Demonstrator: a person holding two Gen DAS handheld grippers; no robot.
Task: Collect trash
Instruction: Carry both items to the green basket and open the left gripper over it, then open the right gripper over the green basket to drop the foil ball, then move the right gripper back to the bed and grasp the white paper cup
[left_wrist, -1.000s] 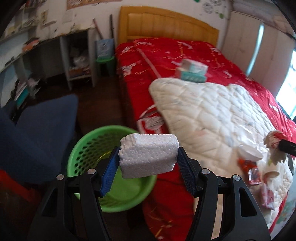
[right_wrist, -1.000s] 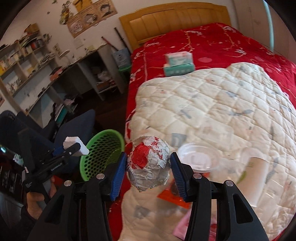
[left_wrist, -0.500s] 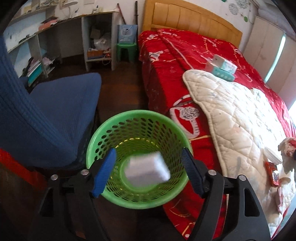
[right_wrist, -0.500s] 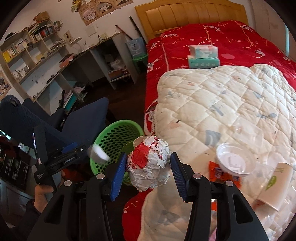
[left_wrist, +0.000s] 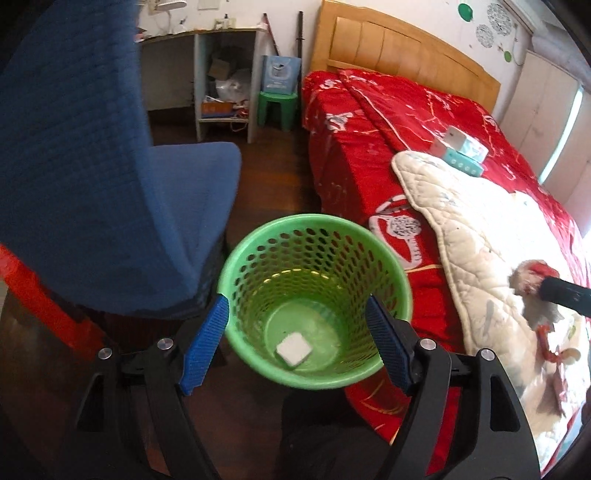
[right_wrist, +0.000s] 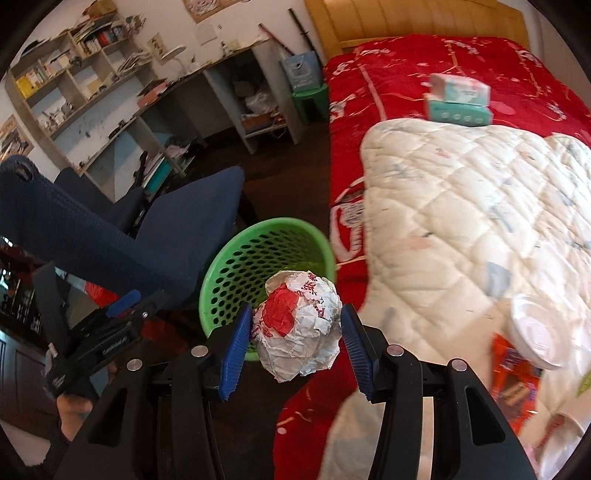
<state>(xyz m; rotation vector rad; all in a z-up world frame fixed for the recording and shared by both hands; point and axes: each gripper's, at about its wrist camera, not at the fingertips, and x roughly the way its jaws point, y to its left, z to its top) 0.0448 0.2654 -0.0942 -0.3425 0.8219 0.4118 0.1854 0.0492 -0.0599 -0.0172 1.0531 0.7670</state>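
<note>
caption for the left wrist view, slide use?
Open left gripper above the green basket, white foam block lying on its bottom, beside the red bed.

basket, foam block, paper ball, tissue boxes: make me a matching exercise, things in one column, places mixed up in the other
Things:
1. foam block
2. paper ball
3. tissue boxes
4. basket

Places:
a. on the red bedspread
b. on the floor between chair and bed
c. at the bottom of the basket
d. between the right gripper's pads

Pairs: 1-c, 2-d, 3-a, 4-b
</note>
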